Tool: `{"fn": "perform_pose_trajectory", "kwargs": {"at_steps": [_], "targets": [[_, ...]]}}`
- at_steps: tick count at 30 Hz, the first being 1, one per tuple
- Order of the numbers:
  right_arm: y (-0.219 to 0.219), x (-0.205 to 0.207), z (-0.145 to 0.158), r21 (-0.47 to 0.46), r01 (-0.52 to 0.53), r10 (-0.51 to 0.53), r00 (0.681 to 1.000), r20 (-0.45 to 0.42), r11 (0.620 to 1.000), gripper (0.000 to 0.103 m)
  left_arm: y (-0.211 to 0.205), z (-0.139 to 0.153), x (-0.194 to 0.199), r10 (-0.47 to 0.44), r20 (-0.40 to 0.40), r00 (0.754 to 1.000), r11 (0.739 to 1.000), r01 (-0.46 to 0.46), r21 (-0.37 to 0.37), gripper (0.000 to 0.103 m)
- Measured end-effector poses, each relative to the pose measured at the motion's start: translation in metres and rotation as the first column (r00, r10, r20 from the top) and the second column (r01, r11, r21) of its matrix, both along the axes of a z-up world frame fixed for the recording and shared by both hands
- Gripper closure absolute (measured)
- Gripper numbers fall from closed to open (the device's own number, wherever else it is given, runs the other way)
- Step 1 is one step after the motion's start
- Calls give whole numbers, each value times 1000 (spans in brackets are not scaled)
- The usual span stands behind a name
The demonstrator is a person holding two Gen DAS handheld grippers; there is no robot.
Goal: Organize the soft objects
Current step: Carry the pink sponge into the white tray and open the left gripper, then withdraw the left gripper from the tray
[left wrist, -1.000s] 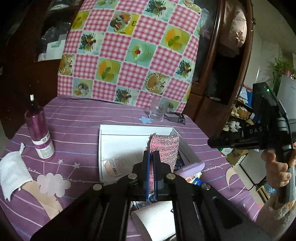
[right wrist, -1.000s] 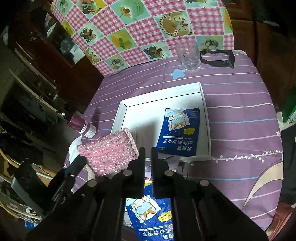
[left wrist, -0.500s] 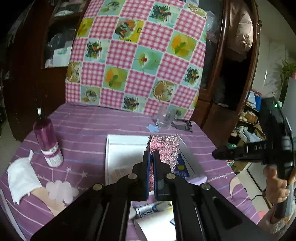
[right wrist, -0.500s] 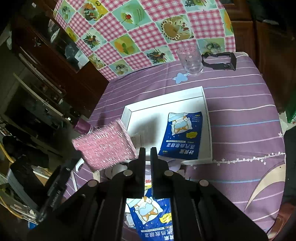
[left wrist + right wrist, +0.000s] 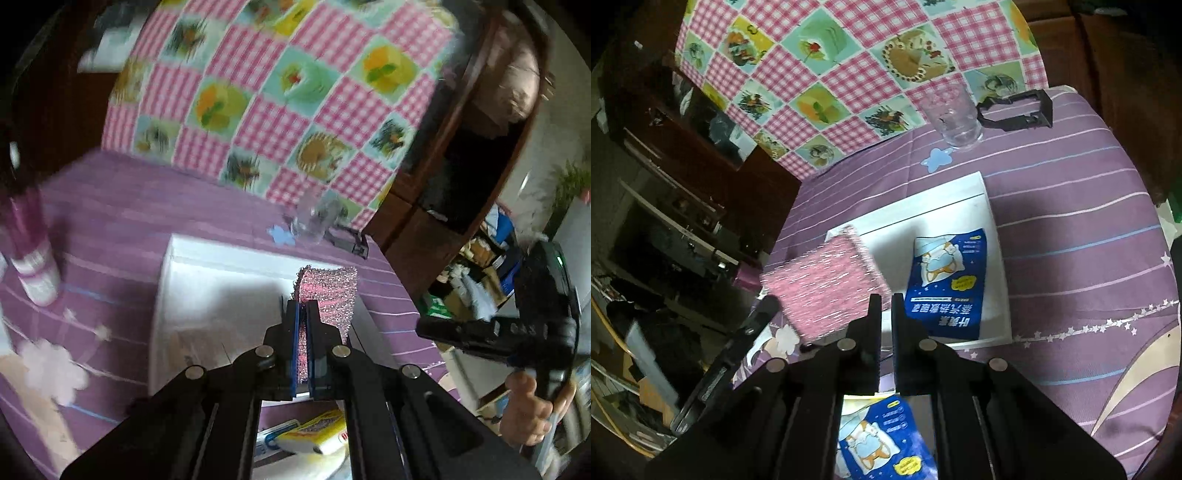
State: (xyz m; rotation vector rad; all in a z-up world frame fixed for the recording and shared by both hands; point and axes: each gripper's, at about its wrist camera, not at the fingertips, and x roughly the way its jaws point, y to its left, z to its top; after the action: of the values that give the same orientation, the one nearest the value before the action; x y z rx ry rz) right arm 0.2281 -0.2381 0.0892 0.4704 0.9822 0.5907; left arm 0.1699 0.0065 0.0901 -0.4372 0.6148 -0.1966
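My left gripper [image 5: 303, 306] is shut on a pink glittery sponge cloth [image 5: 330, 299] and holds it in the air over the white tray [image 5: 207, 251]. The same cloth [image 5: 823, 284] shows in the right wrist view above the tray's left end [image 5: 849, 230]. A blue packet with a cartoon dog [image 5: 949, 284] lies flat in the tray. My right gripper [image 5: 885, 301] is shut and empty, above the tray's near edge. A second blue packet [image 5: 879, 439] lies below it on the table.
A purple striped cloth covers the table [image 5: 1071, 229]. A clear glass [image 5: 955, 118] and a black clip [image 5: 1019, 110] stand at the back. A magenta bottle [image 5: 29, 251] stands at the left. A yellow and white tube [image 5: 310, 432] lies near the front. A checked cushion [image 5: 280, 85] leans behind.
My left gripper has carried the pink cloth up and forward over the tray, and its view is blurred by motion. My right gripper stays shut and has moved closer to the tray.
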Motion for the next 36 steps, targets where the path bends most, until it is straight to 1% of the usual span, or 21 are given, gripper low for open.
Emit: {"fn": "perform_pose_trajectory", "kwargs": {"at_steps": [2,4,5,8,10,12,17,19,21,24,26,27,28,29,30,31,32,34,36], "targets": [[1,3,-5,11,-11,11,1000,-24,1000,97,11,-17,12,23,-60,998,997,-27,-68,102],[2,3,-6,-11,-3,3,1000,-22,1000,97,21,-33,20,53,-123,991,994,-64,-91,102],[2,3,-6,-24,4,-4,1000,-21,1000,97,24,-40,23,71,-158,985,993,-84,-77,102],[3,4,-9,-50,13,-14,1000,-27,999,97,25,-57,28,119,-247,962,992,-124,-2,102],[4,5,-12,-65,16,-19,999,-37,998,97,24,-65,29,133,-290,948,991,-128,38,102],[4,7,-14,-86,27,-31,999,-42,996,97,24,-69,30,154,-317,936,988,-135,82,101],[4,7,-15,-103,42,-46,998,-34,994,97,20,-69,26,172,-321,932,980,-127,157,101],[6,8,-16,-106,36,-40,999,-37,994,97,13,-68,23,186,-318,930,966,-113,233,101],[9,8,-17,-106,20,-26,999,-48,994,97,6,-66,21,193,-297,935,950,-102,295,101],[12,6,-16,-96,-7,1,998,-65,995,97,1,-64,15,197,-275,941,933,-94,346,101],[9,1,-8,-79,-10,6,999,-41,997,96,1,-63,14,194,-269,943,932,-92,350,99],[9,0,-5,-79,-11,9,999,-32,997,89,2,-62,13,194,-267,944,933,-94,348,97],[9,-3,0,-87,-18,16,1000,-22,996,76,3,-61,10,196,-260,946,934,-99,343,94],[9,-6,3,-95,-28,26,1000,-16,995,66,5,-59,8,197,-251,948,935,-105,338,90],[10,-7,5,-98,-38,37,999,-11,994,49,5,-57,8,199,-243,949,936,-110,335,89],[10,-10,9,-94,-50,50,999,-1,994,44,6,-55,7,205,-231,951,935,-120,334,85],[10,-12,10,-90,-56,57,998,-1,994,44,6,-53,5,209,-223,952,934,-127,334,81],[11,-13,10,-86,-68,65,997,-36,994,44,8,-50,3,213,-204,955,934,-139,329,77],[14,-14,7,-102,-90,85,995,-57,991,44,8,-47,1,213,-193,958,936,-143,323,76]]}}
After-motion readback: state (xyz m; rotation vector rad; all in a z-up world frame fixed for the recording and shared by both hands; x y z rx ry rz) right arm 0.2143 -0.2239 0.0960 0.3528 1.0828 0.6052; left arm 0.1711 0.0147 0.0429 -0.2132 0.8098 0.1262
